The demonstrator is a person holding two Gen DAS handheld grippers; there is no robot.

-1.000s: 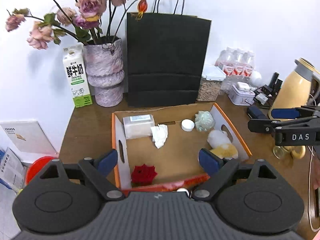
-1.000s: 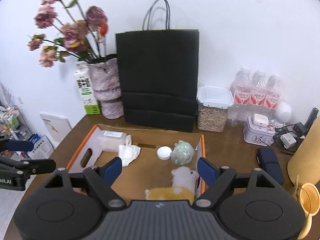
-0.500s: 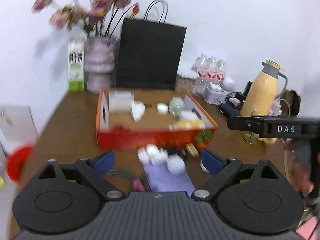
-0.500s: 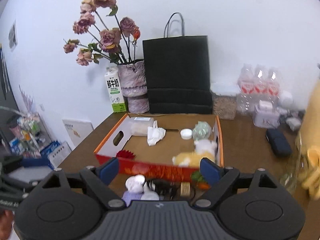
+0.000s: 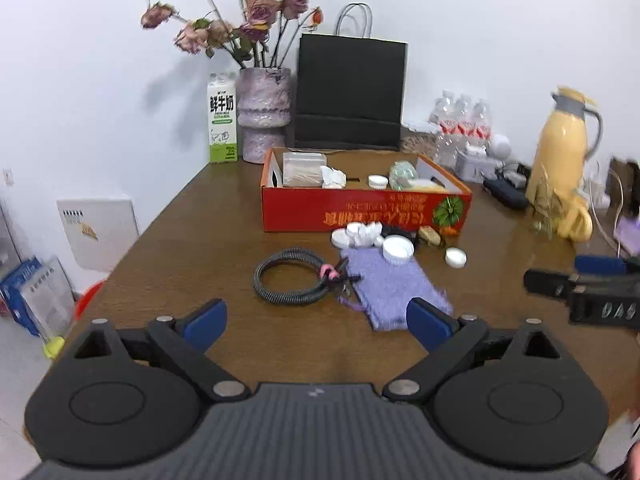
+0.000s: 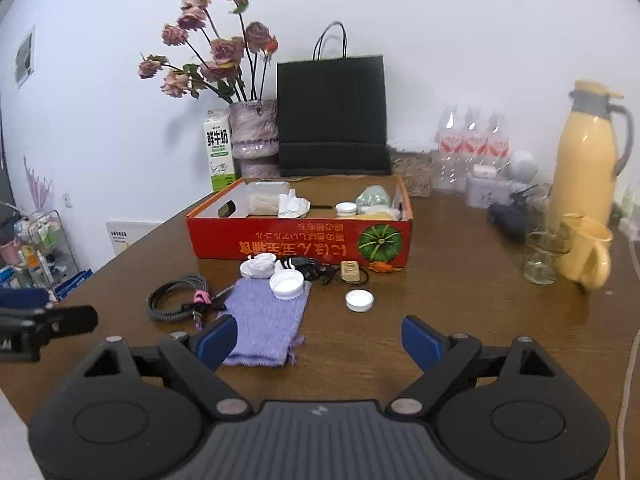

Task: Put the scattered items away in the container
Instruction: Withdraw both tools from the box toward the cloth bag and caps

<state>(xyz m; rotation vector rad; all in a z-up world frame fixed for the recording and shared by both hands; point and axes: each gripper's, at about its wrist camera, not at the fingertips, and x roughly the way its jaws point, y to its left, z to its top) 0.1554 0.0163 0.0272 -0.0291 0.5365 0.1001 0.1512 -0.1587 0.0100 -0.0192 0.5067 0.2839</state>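
Observation:
A red cardboard box point(image 5: 304, 208) point(image 6: 312, 240) stands mid-table and holds several small items. In front of it lie a purple cloth point(image 5: 392, 286) point(image 6: 266, 320), a coiled black cable point(image 5: 290, 276) point(image 6: 176, 298), white lids point(image 5: 398, 249) point(image 6: 359, 300) and small odds and ends. My left gripper point(image 5: 316, 318) is open and empty, low over the table short of the cable. My right gripper point(image 6: 320, 340) is open and empty, near the cloth's front edge.
A black paper bag point(image 5: 350, 92), a vase of dried roses point(image 5: 264, 114) and a milk carton point(image 5: 222, 118) stand at the back. Water bottles point(image 6: 474, 140), a yellow jug point(image 6: 592, 156), a glass jar point(image 6: 546, 252) and a yellow mug point(image 6: 592, 252) are at the right.
Both grippers have pulled back from above the box toward the table's near edge. The loose items in front of the box have come into view.

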